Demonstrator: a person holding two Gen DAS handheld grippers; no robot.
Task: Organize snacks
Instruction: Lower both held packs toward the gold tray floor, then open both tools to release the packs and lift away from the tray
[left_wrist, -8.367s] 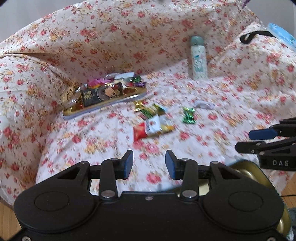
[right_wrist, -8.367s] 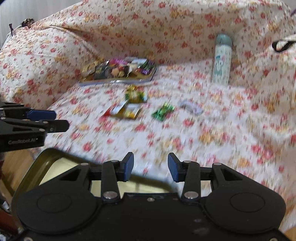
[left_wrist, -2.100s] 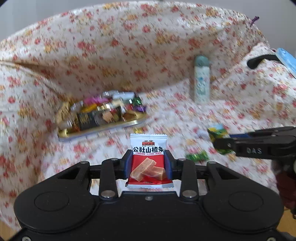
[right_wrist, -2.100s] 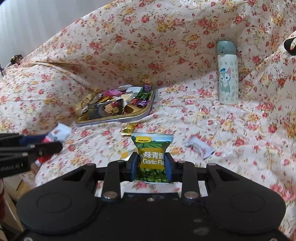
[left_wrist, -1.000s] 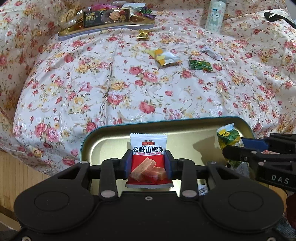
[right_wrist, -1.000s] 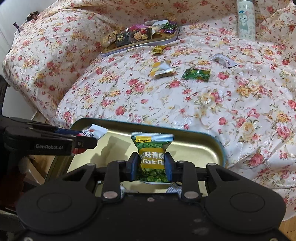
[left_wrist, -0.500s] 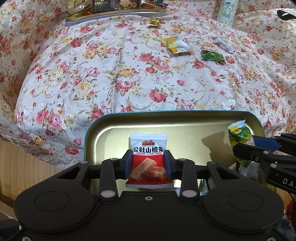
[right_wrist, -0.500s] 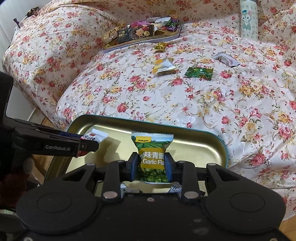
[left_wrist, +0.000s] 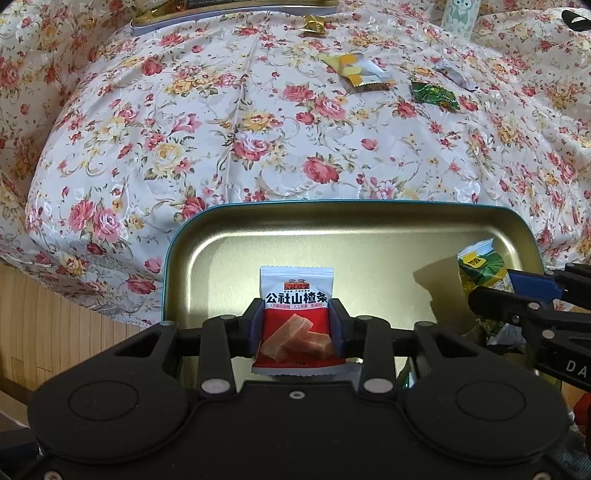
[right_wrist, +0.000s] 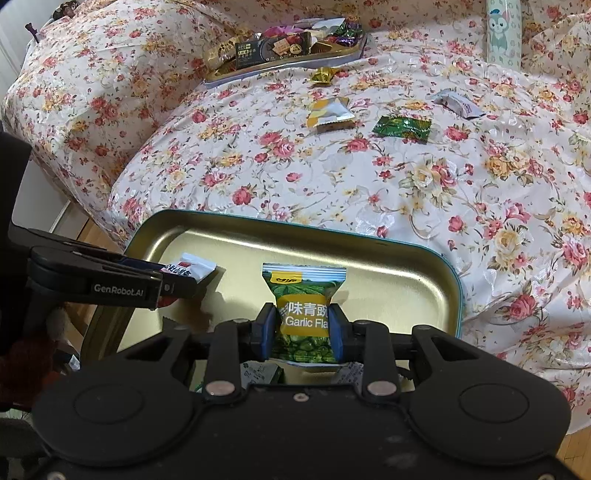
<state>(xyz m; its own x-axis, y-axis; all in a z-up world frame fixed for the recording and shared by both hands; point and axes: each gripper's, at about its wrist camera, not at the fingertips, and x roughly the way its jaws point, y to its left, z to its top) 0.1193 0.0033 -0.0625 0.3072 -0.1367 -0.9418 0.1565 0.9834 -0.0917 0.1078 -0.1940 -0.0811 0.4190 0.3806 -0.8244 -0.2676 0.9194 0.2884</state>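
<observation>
My left claw (left_wrist: 296, 326) has the red hawthorn snack packet (left_wrist: 295, 317) between its pads and its jaws are opening, the pads touching the packet's edges over the gold tin tray (left_wrist: 369, 229) at six o'clock. My right claw (right_wrist: 302, 328) grips the green garlic pea packet (right_wrist: 303, 310) over the same tray. On the floral bedspread (right_wrist: 332, 177) at twelve o'clock lie a yellow packet (right_wrist: 330, 112), a green candy (right_wrist: 402, 128) and a silver wrapper (right_wrist: 458, 104), with a full snack tray (right_wrist: 284, 48) beyond

Glossy gold metal tray (left_wrist: 369, 236); shiny floral cloth (left_wrist: 221, 140); matt wooden floor (left_wrist: 55, 325)
</observation>
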